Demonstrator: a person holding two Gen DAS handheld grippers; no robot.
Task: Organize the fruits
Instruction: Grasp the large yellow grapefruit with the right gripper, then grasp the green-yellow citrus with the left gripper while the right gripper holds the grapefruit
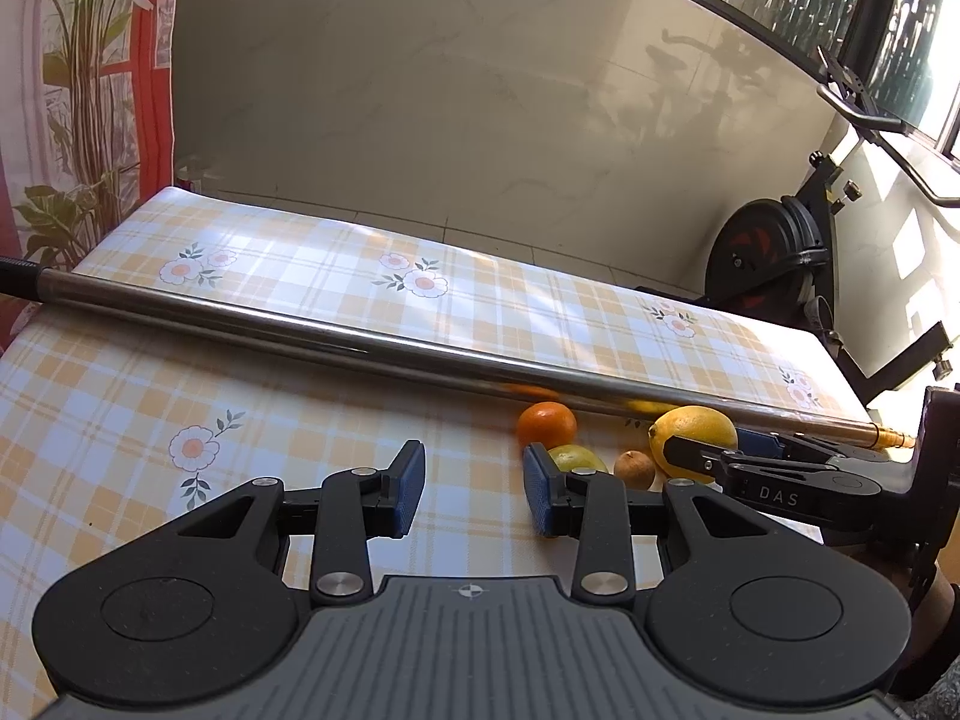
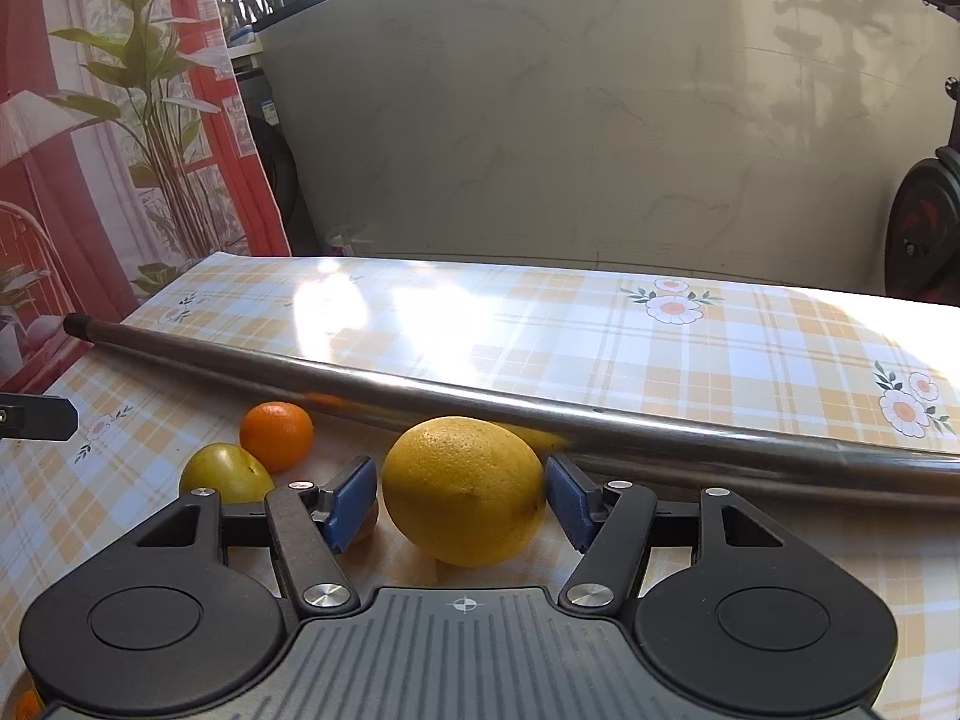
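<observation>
Blue-padded jaws of the right gripper [image 2: 461, 501] stand either side of a large lemon [image 2: 463, 491] on the checked, flower-printed tablecloth [image 2: 600, 324], the pads close to its skin but not clearly pressing. The left gripper [image 1: 474, 495] hangs above bare cloth with a modest gap between its jaws and nothing in it. Just left of the lemon lie a small brown fruit [image 1: 637, 469], a yellow-green fruit [image 2: 225, 474] and, further back, a mandarin [image 2: 276, 435]. Beyond the fruits a steel pole [image 2: 540, 420] lies across the table, the lemon close to it. A pale wall rises behind.
</observation>
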